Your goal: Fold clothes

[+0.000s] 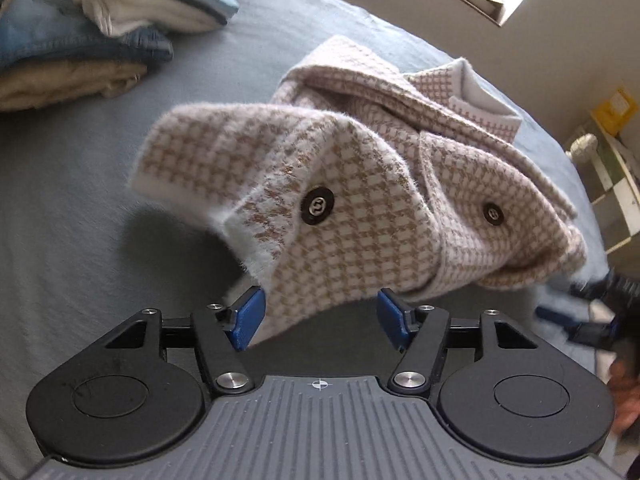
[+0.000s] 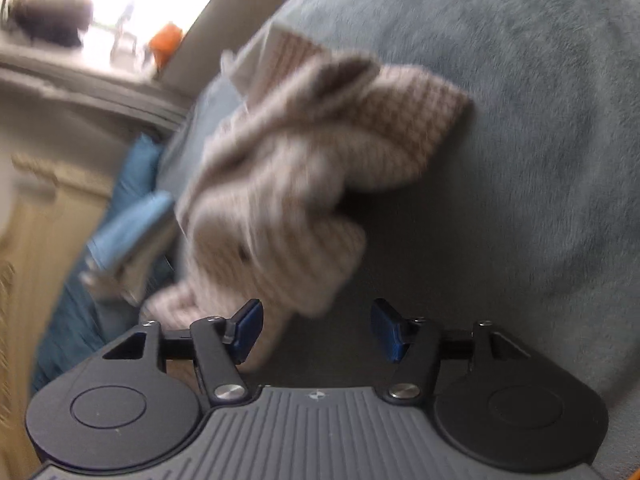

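Houndstooth knit fills the middle of your left wrist view: the beige-and-white cardigan [image 1: 352,184] is bunched in loose folds on the grey bed [image 1: 72,200], its nearest edge lifted clear of the cover and throwing a shadow beneath. Two dark snap buttons [image 1: 317,205] show on its front. Your left tool [image 1: 320,318] has its blue fingers [image 1: 250,318] spread wide; the cardigan's lowest flap hangs into the gap between them, and whether it touches the left finger you cannot tell, but nothing is clamped. At the upper left a stack of folded clothes [image 1: 92,32] sits on the bed, well apart from the cardigan. At the far right edge you can see part of the right tool [image 1: 592,320], blurred, just beside the cardigan's right end.

Your right wrist view is smeared by motion. The cardigan [image 2: 304,168] lies crumpled on the bed [image 2: 520,140], left of centre, with one fold drooping down beside the left blue finger [image 2: 248,330]. Your right tool [image 2: 318,330] is spread wide as well, and the space between its fingers shows mostly bare bed cover.
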A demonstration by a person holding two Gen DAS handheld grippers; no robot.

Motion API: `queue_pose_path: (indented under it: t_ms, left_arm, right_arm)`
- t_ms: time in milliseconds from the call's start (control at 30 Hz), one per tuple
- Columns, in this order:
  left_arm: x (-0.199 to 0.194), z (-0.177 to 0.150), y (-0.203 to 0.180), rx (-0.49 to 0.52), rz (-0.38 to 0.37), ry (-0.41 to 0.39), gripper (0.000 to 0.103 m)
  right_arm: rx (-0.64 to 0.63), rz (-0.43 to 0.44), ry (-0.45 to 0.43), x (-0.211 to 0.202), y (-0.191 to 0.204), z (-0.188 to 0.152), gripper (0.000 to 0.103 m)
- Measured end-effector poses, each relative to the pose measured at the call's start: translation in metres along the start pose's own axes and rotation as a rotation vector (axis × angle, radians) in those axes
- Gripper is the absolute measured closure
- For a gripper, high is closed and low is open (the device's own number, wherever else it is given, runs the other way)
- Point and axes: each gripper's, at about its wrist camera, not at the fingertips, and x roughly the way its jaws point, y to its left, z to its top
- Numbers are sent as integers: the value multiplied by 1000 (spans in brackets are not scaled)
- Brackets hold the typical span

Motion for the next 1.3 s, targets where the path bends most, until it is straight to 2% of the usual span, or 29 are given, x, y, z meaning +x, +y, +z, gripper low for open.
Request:
queue_pose_path:
  t_ms: [133, 167, 200, 267, 400, 600, 800, 900, 1000, 1033, 1100, 1200, 1300]
  left_arm:
    - [12, -1, -7, -45, 27, 53, 41]
    - [14, -2, -10, -49, 35, 68, 41]
    - [15, -2, -12, -54, 43, 83, 41]
    - [12, -5, -19, -44, 46, 84, 41]
    - [5, -12, -27, -15, 57, 65, 41]
    - [1, -24, -28, -35, 64, 63, 41]
    - [-6, -28, -32, -30, 72, 51, 41]
    - [-8, -27, -31, -30, 74, 43, 41]
    - [-8, -25, -29, -36, 75, 38, 41]
    - [-8, -25, -28, -40, 73, 37, 41]
    - [-7, -24, -27, -48, 68, 37, 41]
    - [-5, -23, -24, -54, 60, 35, 41]
    - [-5, -23, -15, -74, 44, 29, 41]
  right_arm:
    - [-20, 1, -36, 20, 0, 0, 41]
    - [-17, 2, -41, 29, 1, 2, 44]
    - [-14, -11, -37, 37, 2, 5, 48]
    - [-18, -41, -28, 44, 7, 9, 80]
    - [-80, -1, -73, 10, 25, 8, 90]
    - [-175, 63, -134, -55, 49, 13, 92]
    - [-241, 128, -223, -129, 67, 45, 95]
    - [-271, 134, -262, -153, 71, 60, 95]
    - [-302, 99, -329, -164, 69, 75, 96]
    - [-303, 80, -358, -164, 65, 80, 103]
    - [-257, 33, -396, -162, 48, 95, 103]
    - [-115, -9, -355, -147, 11, 108, 103]
    - [-63, -13, -278, -135, -9, 91, 99]
